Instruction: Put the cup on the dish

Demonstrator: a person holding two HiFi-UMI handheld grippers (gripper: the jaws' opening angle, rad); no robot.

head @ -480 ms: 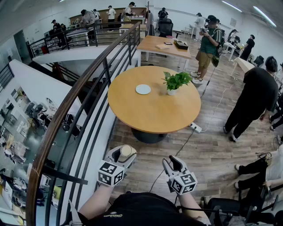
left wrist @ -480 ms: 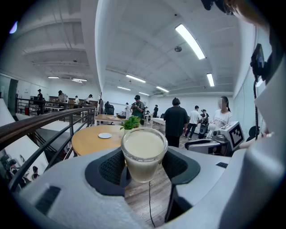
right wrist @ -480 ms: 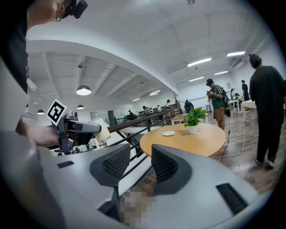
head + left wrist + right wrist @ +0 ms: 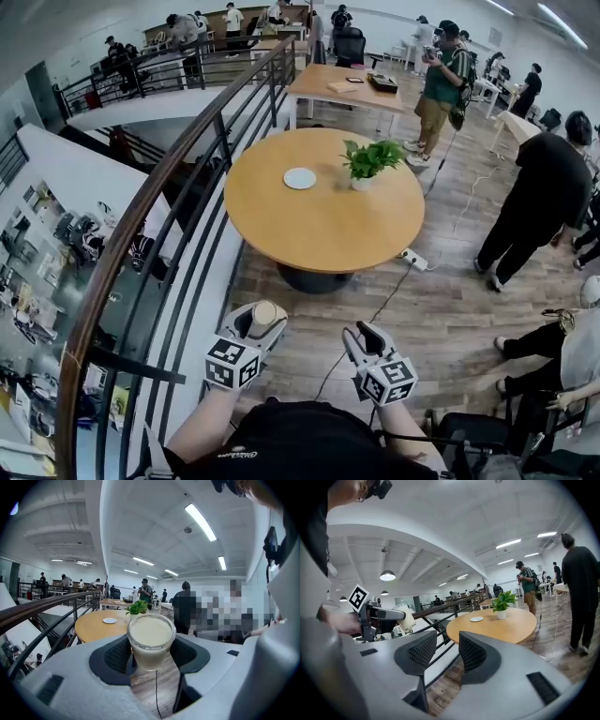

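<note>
The left gripper [image 4: 261, 323] is clamped on the upright cup [image 4: 151, 639], while the dish [image 4: 300, 178] lies far ahead, slightly right, on the round table [image 4: 328, 239]; the right gripper [image 4: 364, 336], jaws narrowly apart, holds nothing.

Ahead of you at frame centre, round wooden table [image 4: 323, 230], potted plant [image 4: 367, 161] standing on it right of middle, dark railing [image 4: 159, 187] curving down the left, power strip [image 4: 413, 260] on wooden floor [image 4: 441, 319] beside the table, bystander in black [image 4: 534, 197] at right edge.

Round wooden table [image 4: 323, 225], plank floor [image 4: 450, 319], dark railing [image 4: 159, 190], ceiling strip lights [image 4: 200, 522].
</note>
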